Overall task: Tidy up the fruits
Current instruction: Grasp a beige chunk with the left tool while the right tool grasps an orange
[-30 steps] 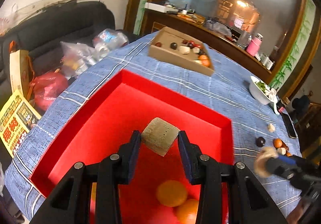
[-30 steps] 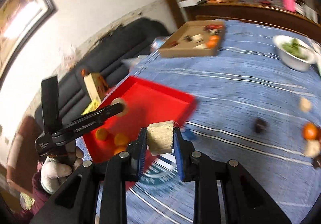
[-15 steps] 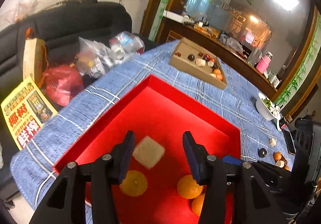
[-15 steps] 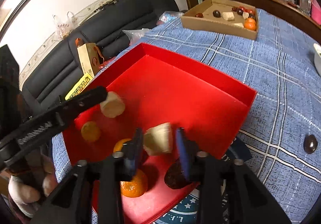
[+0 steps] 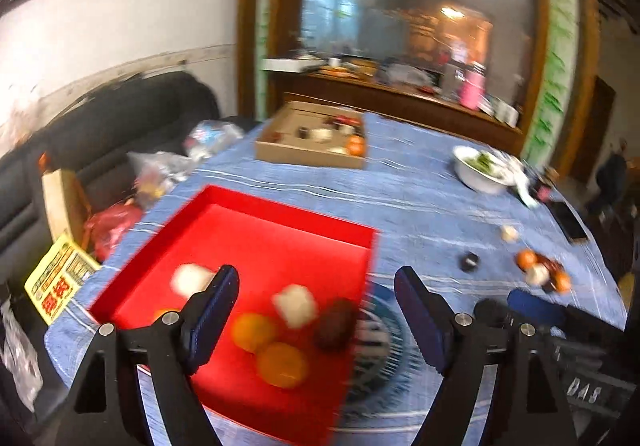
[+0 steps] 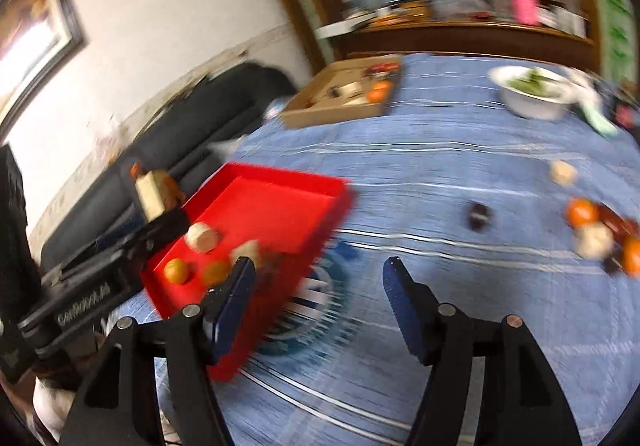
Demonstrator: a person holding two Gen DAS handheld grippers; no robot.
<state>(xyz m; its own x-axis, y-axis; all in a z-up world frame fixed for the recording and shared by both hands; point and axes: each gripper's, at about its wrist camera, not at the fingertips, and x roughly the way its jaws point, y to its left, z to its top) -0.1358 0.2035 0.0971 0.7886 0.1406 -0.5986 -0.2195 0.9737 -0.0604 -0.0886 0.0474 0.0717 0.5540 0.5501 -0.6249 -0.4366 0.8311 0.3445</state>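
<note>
both hand-held grippers, left and right, have just been opening and stand spread, empty; a hasty swing could knock the red tray off the worktop.

Both pale chunks now loose in red tray, left tool and right tool newly agape.

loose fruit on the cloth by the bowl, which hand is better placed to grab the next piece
Right, probably. The right tongs are open and empty, with the loose fruit ahead on their right. The left tongs, also empty, sit over the red tray.
</note>
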